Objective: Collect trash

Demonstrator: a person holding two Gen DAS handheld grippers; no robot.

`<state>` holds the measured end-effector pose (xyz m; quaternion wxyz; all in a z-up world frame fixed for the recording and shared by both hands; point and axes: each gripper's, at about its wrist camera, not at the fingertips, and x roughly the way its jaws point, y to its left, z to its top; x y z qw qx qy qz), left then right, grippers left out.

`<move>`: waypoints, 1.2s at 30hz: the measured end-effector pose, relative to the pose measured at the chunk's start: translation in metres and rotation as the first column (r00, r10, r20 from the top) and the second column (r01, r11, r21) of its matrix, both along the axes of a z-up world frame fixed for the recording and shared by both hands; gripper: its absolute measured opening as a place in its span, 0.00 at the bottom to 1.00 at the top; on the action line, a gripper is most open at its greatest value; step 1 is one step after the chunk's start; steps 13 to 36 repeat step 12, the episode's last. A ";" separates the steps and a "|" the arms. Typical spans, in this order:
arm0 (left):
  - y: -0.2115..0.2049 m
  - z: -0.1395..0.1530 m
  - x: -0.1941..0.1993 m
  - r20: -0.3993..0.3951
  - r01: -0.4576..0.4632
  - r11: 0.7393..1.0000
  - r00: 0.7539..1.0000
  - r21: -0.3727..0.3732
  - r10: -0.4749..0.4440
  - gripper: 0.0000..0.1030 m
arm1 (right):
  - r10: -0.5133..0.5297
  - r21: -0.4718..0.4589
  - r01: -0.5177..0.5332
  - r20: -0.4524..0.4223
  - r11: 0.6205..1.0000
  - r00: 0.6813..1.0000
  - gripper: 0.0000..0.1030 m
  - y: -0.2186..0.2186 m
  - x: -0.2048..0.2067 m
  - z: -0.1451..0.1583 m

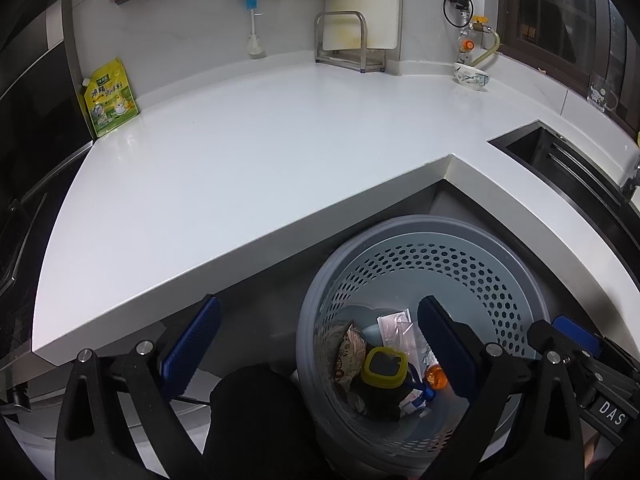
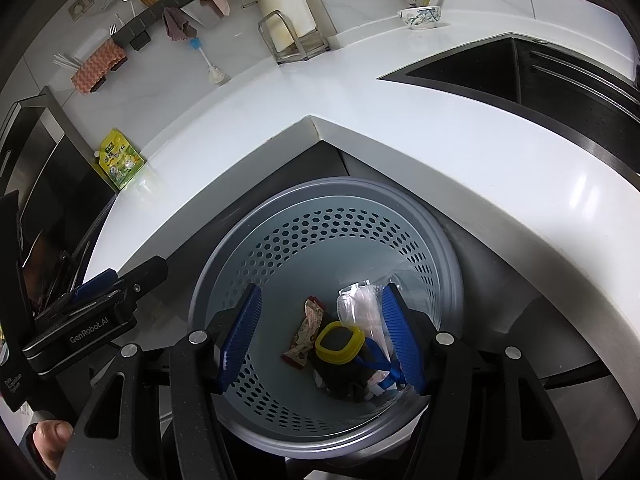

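A grey perforated waste bin (image 1: 400, 225) (image 2: 328, 186) stands on the floor in the inner corner of the white counter. At its bottom lie a patterned snack wrapper (image 1: 353, 350) (image 2: 303, 332), a black container with a yellow rim (image 1: 385, 366) (image 2: 340, 340), a clear plastic packet (image 1: 394, 326) (image 2: 360, 308) and a small orange piece (image 1: 436, 378). My left gripper (image 1: 318, 350) hangs open over the bin's left rim, nothing between its blue pads. Directly above the bin's mouth my right gripper (image 2: 320, 338) is open too, holding nothing.
The white counter (image 1: 240, 160) carries a yellow seasoning pouch (image 1: 110, 98) (image 2: 120, 158) at the left wall, a patterned bowl (image 1: 472, 76) (image 2: 420, 16) and a metal rack with a cutting board (image 1: 348, 44). A dark sink (image 1: 560, 160) (image 2: 500, 76) lies right. A thumb (image 2: 52, 436) shows low left.
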<state>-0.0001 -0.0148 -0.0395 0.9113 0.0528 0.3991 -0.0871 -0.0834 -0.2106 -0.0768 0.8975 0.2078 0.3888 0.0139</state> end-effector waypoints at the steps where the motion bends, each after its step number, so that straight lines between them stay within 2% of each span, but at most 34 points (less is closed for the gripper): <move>1: 0.000 0.000 0.000 0.001 0.001 1.000 1.000 0.000 -0.001 0.94 | 0.000 0.000 0.000 0.000 1.000 1.000 0.58 0.000 0.000 0.000; 36: 0.001 0.001 0.000 -0.001 -0.015 1.000 1.000 0.005 0.015 0.94 | -0.001 0.000 0.001 0.000 1.000 1.000 0.58 0.000 0.000 0.000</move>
